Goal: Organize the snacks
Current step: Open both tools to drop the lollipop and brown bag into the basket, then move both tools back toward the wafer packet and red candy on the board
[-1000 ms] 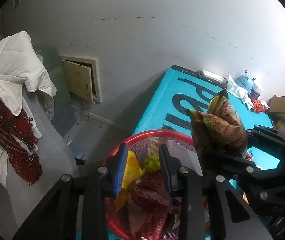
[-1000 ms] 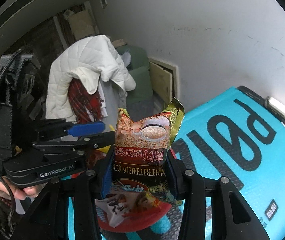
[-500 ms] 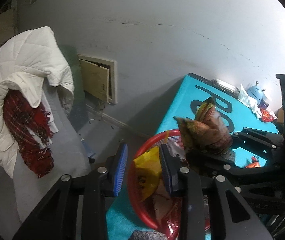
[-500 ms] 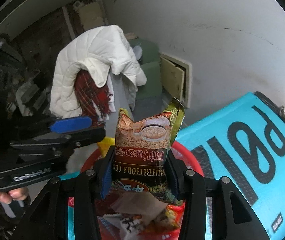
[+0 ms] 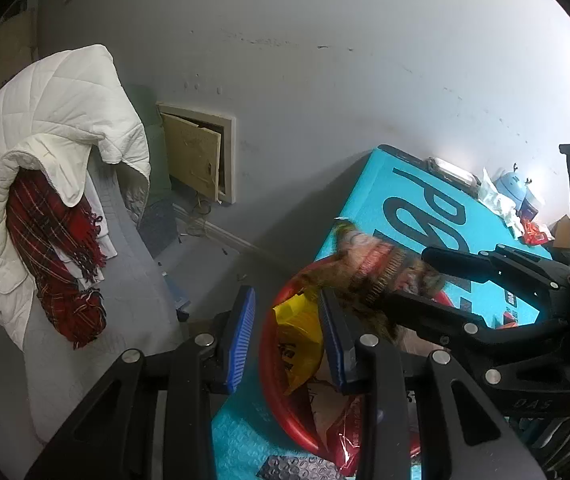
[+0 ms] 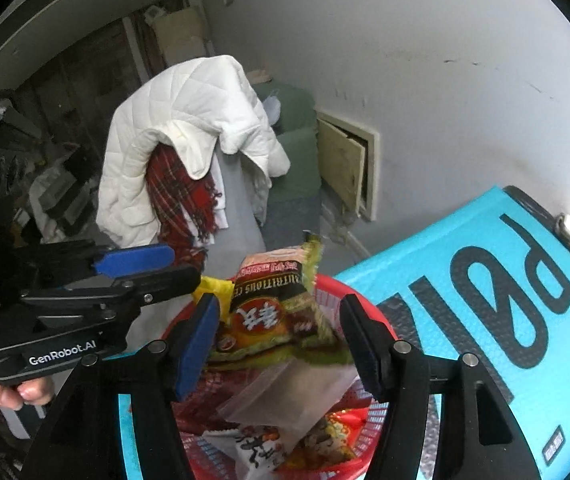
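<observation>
Tipping between the parted fingers of the right gripper (image 6: 279,340), the cereal bag (image 6: 281,312) sits loose over the red basket (image 6: 369,320); best to let it fall clear inside before withdrawing. Beside it, the left gripper (image 5: 287,334) hovers level at the rim, open and empty.

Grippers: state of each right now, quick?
Left gripper: open, holding nothing, beside the red basket.
Right gripper: open, jaws clear of the cereal packet, which is tilted over the basket.
</observation>
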{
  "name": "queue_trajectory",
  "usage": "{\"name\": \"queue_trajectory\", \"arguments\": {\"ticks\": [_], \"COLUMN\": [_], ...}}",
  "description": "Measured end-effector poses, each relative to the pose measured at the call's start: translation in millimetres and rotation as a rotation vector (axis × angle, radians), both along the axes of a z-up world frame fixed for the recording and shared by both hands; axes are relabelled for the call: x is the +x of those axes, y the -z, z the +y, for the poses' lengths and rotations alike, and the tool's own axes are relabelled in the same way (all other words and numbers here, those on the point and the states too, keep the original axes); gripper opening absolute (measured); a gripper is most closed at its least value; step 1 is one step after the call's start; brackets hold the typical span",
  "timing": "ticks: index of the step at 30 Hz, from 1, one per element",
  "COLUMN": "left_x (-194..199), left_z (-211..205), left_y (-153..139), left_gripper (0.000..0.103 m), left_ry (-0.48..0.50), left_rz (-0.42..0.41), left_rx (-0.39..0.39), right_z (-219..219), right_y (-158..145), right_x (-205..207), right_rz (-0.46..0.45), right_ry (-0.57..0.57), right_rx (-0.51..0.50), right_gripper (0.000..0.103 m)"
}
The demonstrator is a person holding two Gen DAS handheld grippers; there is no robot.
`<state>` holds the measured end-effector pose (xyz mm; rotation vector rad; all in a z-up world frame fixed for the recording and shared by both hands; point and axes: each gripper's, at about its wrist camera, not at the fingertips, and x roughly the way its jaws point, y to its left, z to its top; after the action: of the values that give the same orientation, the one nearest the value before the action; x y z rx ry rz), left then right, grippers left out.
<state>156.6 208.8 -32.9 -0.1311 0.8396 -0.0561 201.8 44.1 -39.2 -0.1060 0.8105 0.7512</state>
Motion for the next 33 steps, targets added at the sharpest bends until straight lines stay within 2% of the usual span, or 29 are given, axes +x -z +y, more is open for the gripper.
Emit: {"name": "queue_trajectory", "arguments": {"ticks": [2,8,13,20,26,33], "left_x": [-1.4,-5.3,-7.1,-11.8,-25.9,-49.5], "left_z": [0.3,1.5,1.2,-5.8,-21.5,-40.4], "left_y": [-1.5,-2.7,0.2,-5.2,-21.5,-50.4], "left_gripper": [0.032,0.032,0.032,0.032,0.032,0.032], "left_ry": [-0.004,-0.017,-0.023,-0.015,0.007,0.025], "left_rz": [-0.005,-0.005,0.007,0.006,-0.029,-0.094], "left_rx": [0.003,0.011,0.017,0.016,0.031,0.051], "right_z": [0.9,10.8,12.3,-0.1,-13.5,-35.8], "right_y": [-0.6,4.3,10.4,2.5,-14.3,-47.2], "right_x": [-0.3,-0.4,-1.2,-9.7,-24.5,-53.2], "right_rz": [0.001,0.010,0.016,0.015,-0.015,-0.089], "right_ry": [-0.004,-0.020,-0.018,-0.006,0.003,0.031], "right_rx": [0.003,-0.009,-0.022,-0.004,0.004,0.022], "right_gripper": [0.052,0.039,0.038,0.039,0.039,0.039]}}
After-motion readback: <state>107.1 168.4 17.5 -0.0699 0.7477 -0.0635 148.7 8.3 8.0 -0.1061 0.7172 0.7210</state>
